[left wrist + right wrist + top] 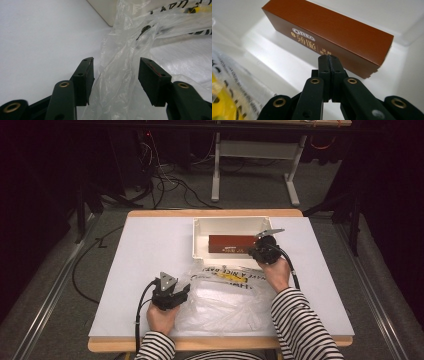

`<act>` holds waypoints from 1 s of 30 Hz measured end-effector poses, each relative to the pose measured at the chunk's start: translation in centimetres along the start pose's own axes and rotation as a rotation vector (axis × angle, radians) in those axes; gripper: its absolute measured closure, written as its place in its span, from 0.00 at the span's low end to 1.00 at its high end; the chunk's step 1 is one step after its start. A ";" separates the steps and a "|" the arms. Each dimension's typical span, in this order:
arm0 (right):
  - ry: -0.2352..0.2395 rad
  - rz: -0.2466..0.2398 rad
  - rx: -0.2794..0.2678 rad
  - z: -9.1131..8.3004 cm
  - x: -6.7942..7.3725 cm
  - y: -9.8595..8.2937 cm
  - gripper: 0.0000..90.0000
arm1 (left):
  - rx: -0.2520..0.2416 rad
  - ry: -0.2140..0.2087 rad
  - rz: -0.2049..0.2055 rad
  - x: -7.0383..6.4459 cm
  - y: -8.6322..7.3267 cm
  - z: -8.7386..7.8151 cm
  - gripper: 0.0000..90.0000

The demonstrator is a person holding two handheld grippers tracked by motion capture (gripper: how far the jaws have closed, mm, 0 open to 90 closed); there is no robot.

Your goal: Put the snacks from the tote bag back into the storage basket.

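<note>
Plastic bag (220, 297) lies crumpled at lower centre of the high view, a fold running between the spread jaws of the left gripper (116, 75); right gripper (329, 65), jaws pressed together on nothing, hovers before the brown box (332, 30) inside the white bin (200, 237), upper centre.

High view overhead facing forward, claw views close, sharing white bin (200, 240), plastic bag (120, 62)

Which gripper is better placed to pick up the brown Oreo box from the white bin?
Right. The right gripper hovers at the white bin, its jaws shut just before the brown Oreo box. The left gripper is open around the clear plastic bag.
</note>
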State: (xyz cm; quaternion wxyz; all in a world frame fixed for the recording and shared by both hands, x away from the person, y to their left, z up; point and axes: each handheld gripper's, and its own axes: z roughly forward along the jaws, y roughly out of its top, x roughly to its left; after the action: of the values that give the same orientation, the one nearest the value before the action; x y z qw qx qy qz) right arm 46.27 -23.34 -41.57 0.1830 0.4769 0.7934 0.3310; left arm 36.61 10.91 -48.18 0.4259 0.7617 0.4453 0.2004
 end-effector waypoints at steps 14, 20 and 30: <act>0.029 0.000 -0.070 -3.5 -0.7 -1.9 0.94 | -0.041 -0.047 0.020 -0.3 1.4 -1.3 0.51; 0.037 0.000 -0.096 -4.8 -1.3 -3.0 0.92 | -0.041 -0.061 0.030 -0.3 1.6 -1.9 0.52; 0.048 0.022 -0.134 -6.9 -1.9 -4.9 0.85 | -0.061 -0.091 0.041 0.1 1.9 -2.5 0.46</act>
State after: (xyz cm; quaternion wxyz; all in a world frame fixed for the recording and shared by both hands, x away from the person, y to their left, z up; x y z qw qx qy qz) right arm 39.86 -29.00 -40.09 0.1918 0.4643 0.7683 0.3968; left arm 35.92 11.73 -45.27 0.4645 0.7657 0.4034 0.1877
